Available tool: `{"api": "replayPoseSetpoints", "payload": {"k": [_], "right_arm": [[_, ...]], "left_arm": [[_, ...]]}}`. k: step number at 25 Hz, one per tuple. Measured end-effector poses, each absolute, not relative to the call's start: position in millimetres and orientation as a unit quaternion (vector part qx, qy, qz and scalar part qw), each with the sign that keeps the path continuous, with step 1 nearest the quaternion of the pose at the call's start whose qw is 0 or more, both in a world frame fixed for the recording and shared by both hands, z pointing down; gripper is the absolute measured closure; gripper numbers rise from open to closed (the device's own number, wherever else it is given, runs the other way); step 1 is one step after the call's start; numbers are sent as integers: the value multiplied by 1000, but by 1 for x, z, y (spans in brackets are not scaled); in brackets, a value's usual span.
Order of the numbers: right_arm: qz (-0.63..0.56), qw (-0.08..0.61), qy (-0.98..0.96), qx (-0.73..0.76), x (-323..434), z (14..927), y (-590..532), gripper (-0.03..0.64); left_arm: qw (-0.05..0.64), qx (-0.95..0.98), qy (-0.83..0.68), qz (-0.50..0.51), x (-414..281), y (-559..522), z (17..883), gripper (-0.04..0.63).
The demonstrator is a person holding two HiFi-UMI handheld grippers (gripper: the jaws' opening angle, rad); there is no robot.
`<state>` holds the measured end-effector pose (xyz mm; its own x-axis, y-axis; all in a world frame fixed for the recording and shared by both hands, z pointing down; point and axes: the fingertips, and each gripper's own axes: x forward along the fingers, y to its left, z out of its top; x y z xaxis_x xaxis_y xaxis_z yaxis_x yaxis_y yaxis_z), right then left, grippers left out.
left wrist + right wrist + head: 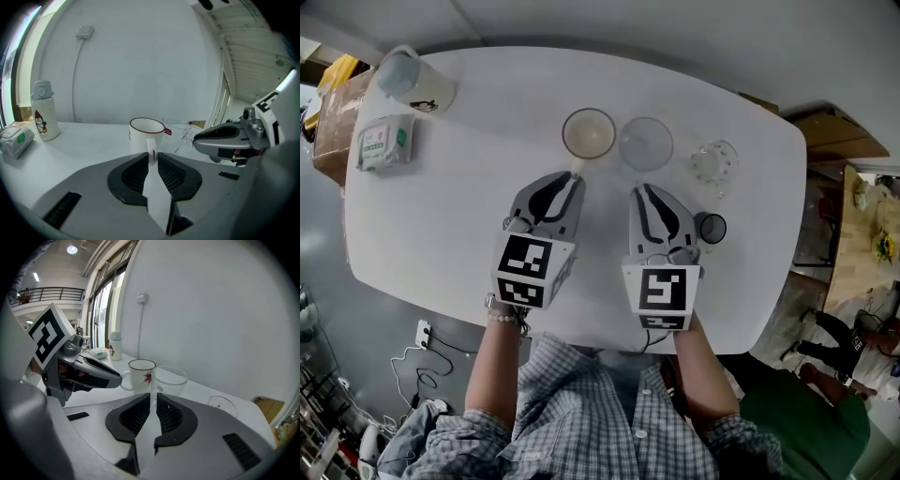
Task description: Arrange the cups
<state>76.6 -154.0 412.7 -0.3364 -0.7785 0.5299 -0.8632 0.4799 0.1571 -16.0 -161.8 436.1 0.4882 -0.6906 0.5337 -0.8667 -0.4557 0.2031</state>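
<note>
You are holding the handle of the clear glass cup (169,380) in your right gripper (153,398), the jaws leaving only a narrow slit. The white mug (140,375) is standing just beside the cup, your left gripper (117,375) meeting its handle. A small glass (221,405) is sitting apart on the white table (201,391).
</note>
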Motion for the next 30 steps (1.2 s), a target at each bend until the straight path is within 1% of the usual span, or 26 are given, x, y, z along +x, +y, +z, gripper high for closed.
{"api": "replayPoseSetpoints", "payload": {"k": [7,11,16,19,24,30], "right_arm": [[93,266,-811,513,78,412,-154,565],[112,243,-814,516,80,411,-153,565],[107,236,-810,525,88,404,-151,565],[97,244,-793,549,110,397,-150,563],[76,279,-754,590,163,395,-151,563],[81,309,-716,621,219,400,-142,553]], "left_arm": [[244,830,-469,180,-14,-161,435,528],[243,829,-473,172,-14,-161,432,528],[245,826,-479,169,-26,-158,427,528],[238,826,-483,166,-32,-155,418,528],[222,836,-477,154,-33,-151,400,528],[212,847,-465,147,-26,-146,389,528]]}}
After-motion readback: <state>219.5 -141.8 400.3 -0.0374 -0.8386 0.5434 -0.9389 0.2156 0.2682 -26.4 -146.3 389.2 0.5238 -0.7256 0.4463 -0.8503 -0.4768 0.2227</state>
